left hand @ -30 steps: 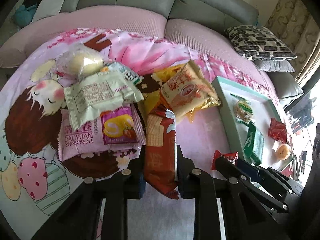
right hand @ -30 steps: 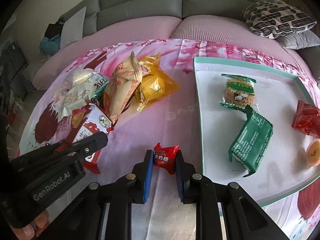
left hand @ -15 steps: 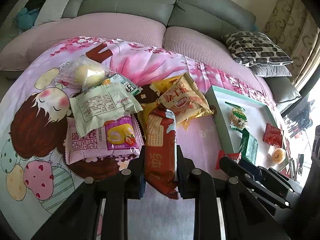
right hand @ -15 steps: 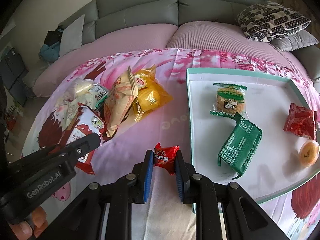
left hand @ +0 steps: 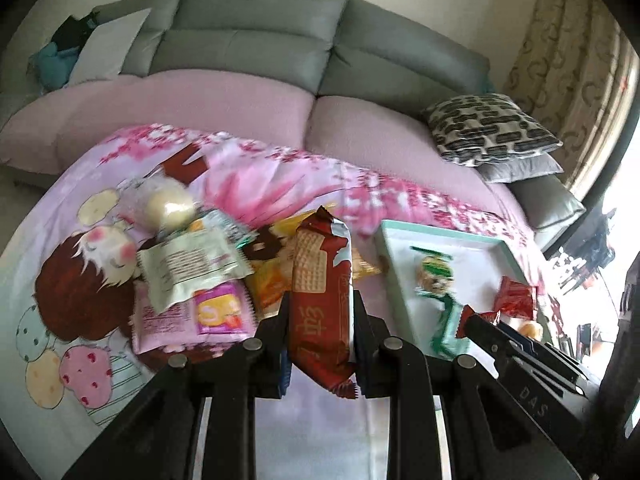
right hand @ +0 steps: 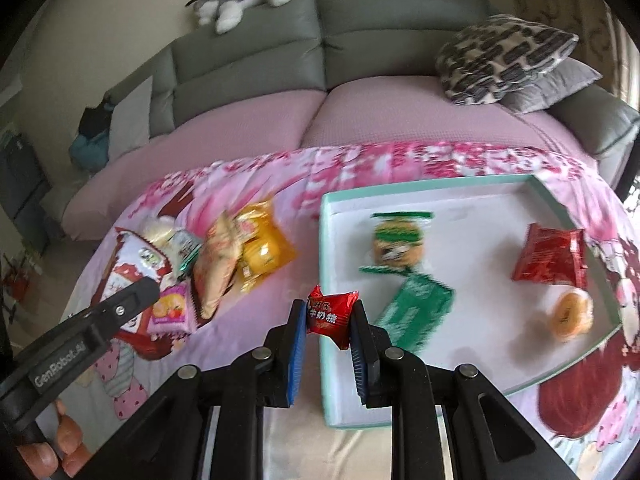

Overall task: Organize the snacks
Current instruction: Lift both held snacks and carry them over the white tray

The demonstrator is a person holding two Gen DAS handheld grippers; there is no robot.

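Observation:
My left gripper (left hand: 320, 312) is shut on a long red wafer packet (left hand: 320, 304), held up above the pile of snacks (left hand: 192, 272) on the pink cartoon cloth. In the right wrist view my right gripper (right hand: 327, 316) is shut on a small red candy (right hand: 330, 314), lifted over the near-left edge of the white tray with a teal rim (right hand: 326, 240). Inside the tray lie a round cookie in green wrap (right hand: 396, 242), a green packet (right hand: 416, 312), a red packet (right hand: 552, 256) and a small orange cake (right hand: 570, 312). The left gripper (right hand: 116, 312) shows at the left of that view with the wafer packet (right hand: 132, 264).
A grey sofa (left hand: 248, 44) with pink cushions lies behind the cloth. Patterned pillows (right hand: 504, 60) rest at the right and a plush toy (right hand: 244, 0) sits on the sofa back. Loose snacks, among them a yellow bag (right hand: 260, 252) and a pink Swiss-roll pack (left hand: 192, 316), lie left of the tray.
Both grippers have risen with their snacks. The right gripper has carried the candy to the right, over the tray's edge. The wafer packet now hangs clear above the pile.

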